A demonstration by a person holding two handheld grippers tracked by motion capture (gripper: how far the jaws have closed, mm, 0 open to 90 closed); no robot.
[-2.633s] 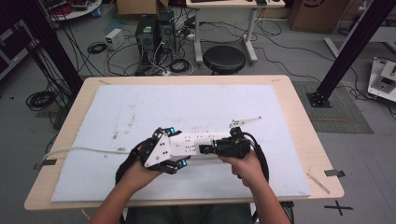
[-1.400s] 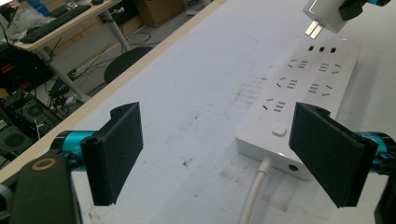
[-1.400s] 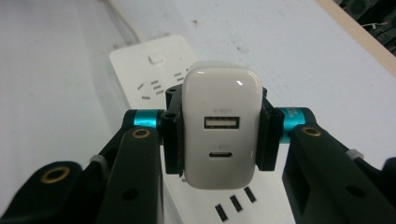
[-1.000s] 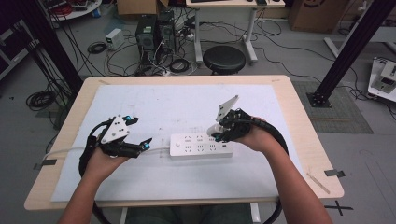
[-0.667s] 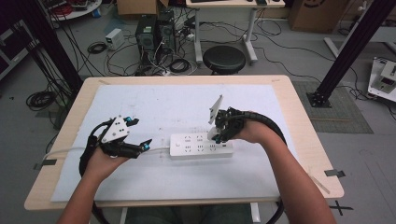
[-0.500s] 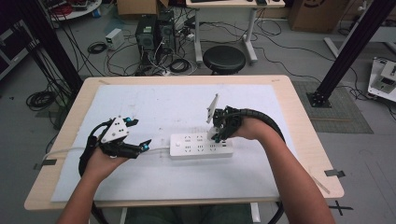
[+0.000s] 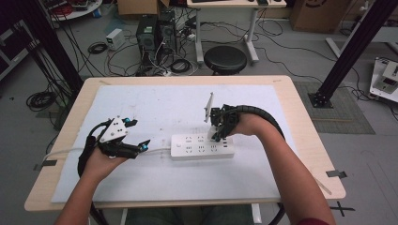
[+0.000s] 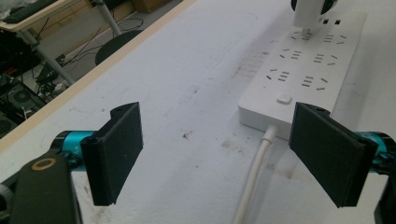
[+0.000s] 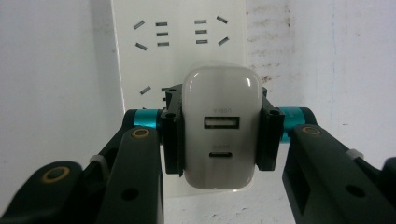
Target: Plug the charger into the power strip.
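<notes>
Pinching a white charger [image 9: 220,135] over the power strip [image 7: 202,146] mid-table, the right tool [image 9: 219,135] hides the prongs, so seating is unclear. The left tool [image 8: 219,154] sits spread beside the strip's cord [image 8: 254,177].

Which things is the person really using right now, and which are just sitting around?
Being used:
- white charger, squeezed in the right tool
- white power strip under it, with its cable
- left tool, open, near the strip's cable end

Just sitting around:
- black stool behind the table
- computer tower and loose wires on the floor
</notes>
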